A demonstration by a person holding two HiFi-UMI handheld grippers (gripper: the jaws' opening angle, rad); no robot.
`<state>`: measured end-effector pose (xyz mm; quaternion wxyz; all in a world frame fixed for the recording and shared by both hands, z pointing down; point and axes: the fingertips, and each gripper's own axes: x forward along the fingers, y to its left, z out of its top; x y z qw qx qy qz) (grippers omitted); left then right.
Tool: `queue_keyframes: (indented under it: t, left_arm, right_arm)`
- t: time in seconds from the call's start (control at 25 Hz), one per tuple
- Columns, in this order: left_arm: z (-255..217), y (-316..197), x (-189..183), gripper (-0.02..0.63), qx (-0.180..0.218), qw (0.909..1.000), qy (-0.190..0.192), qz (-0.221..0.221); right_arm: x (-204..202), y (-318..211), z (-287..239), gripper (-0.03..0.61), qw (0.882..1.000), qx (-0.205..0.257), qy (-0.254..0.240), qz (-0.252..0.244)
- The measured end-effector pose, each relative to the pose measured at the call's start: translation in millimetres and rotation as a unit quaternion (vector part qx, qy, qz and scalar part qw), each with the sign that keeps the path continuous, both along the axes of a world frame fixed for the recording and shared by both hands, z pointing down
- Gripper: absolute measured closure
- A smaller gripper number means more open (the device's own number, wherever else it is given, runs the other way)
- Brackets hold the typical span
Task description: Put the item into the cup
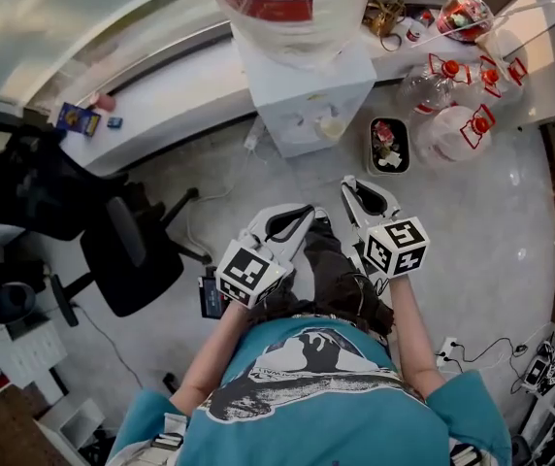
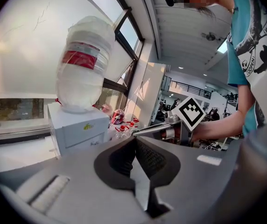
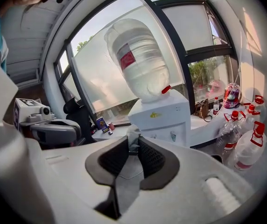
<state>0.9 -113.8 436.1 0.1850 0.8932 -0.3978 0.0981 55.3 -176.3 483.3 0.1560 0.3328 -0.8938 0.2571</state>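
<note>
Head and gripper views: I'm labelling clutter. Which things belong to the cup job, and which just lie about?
Job: right gripper, shut on a small pale item; left gripper, shut, empty. No cup shows.
Lying about: water dispenser, bin, red-capped bottles, office chair.

The water bottle (image 1: 277,3) sits on the dispenser (image 1: 302,100) ahead of you; waste bin (image 1: 371,149) just right of it, jugs (image 1: 452,129) further right, office chair (image 1: 127,252) left. A small item (image 3: 132,135) sits between your right tool (image 3: 133,143) jaws.
</note>
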Motion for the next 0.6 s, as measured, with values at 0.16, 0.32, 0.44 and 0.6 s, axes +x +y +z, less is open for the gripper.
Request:
queue_keyframes:
  t: [0.16, 0.32, 0.44, 0.6]
  left_arm:
    - [9, -11, 4, 0.6, -0.009, 1.0, -0.004, -0.002]
    - [16, -25, 1, 0.601, -0.018, 0.9997, -0.004, -0.016]
    - [28, -31, 0, 0.601, -0.025, 0.9994, -0.001, -0.022]
    - [42, -43, 2, 0.6, -0.032, 0.999, 0.001, -0.03]
  right_arm:
    - [9, -26, 22, 0.518, 1.0, -0.011, 0.006, -0.002]
    - [9, -50, 44, 0.518, 1.0, -0.015, 0.015, -0.008]
    - [6, -66, 64, 0.518, 0.999, -0.016, 0.023, -0.016]
    - [5, -89, 92, 0.518, 0.999, -0.014, 0.041, -0.024]
